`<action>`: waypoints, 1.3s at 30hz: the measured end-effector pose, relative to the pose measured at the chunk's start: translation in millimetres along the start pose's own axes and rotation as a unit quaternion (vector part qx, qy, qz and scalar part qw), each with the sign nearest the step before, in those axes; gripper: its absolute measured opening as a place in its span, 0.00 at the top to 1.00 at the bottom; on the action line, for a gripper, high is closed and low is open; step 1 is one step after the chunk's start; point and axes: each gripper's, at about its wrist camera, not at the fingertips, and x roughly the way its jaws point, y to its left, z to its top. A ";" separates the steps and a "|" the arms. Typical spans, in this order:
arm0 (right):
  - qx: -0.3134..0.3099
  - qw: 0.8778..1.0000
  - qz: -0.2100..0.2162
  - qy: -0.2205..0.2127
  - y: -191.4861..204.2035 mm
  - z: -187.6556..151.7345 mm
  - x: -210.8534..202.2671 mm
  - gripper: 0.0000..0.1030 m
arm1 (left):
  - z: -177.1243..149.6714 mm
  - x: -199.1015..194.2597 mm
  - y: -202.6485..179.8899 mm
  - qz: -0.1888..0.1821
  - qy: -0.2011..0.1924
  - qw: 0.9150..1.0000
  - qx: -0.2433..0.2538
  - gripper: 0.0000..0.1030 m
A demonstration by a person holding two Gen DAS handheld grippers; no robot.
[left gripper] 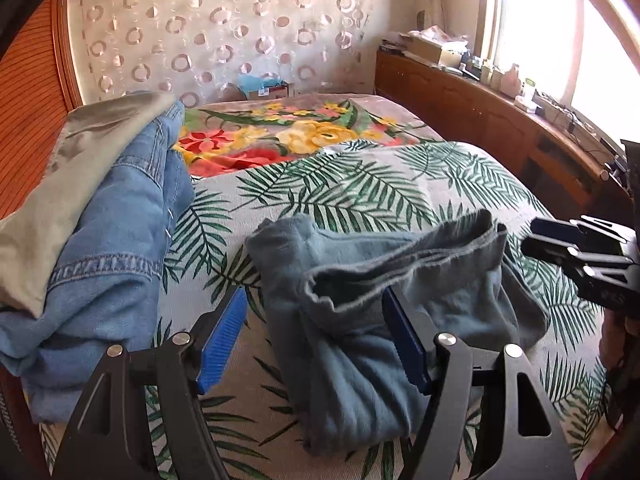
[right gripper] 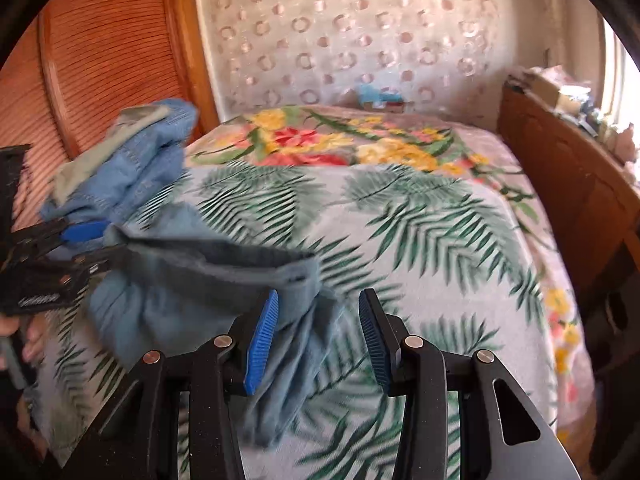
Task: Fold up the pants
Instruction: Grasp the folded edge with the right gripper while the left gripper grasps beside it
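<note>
Pants, grey-blue and soft, lie bunched on the bed near its front edge, on the palm-leaf cover. The waistband is raised into an open loop, while the legs are crumpled under the bulk of the cloth and cannot be traced. The right wrist view is blurred, so the seams and the hem are hard to make out there.

The left gripper points down at a slant over the pants with its fingers wide apart. Its right finger is partly buried in the waistband opening. The left finger stands clear of the cloth, above the bare cover.

The right gripper also slants down, with its fingers apart. Cloth lies against the left pad, and the other pad is free. Whether that cloth hangs from the finger or only lies behind it cannot be told. In the left wrist view this gripper is cut off at the frame's right side.

A hand shows only in part behind the left gripper.

Along the bed's left edge sits a heap of blue jeans with a grey garment on top. A flowered blanket covers the far end of the bed. A cluttered wooden cabinet runs along the right edge.
</note>
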 end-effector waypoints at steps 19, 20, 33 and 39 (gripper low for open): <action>-0.052 0.998 -0.005 0.022 17.4 -40.6 -40.5 0.97 | -51.6 -21.5 -5.3 -0.016 0.017 1.000 0.013 0.31; -0.053 0.998 -0.005 0.023 19.0 -41.8 -41.7 0.97 | -52.5 -20.9 -5.0 -0.015 0.018 1.000 0.013 0.31; -0.031 0.999 0.021 0.029 18.4 -47.0 -36.6 0.75 | -59.1 -20.0 -6.6 -0.037 0.025 0.999 0.017 0.51; -0.022 0.998 0.038 0.040 15.0 -48.0 -25.5 0.94 | -59.3 -12.7 -11.0 -0.054 0.032 0.998 0.024 0.82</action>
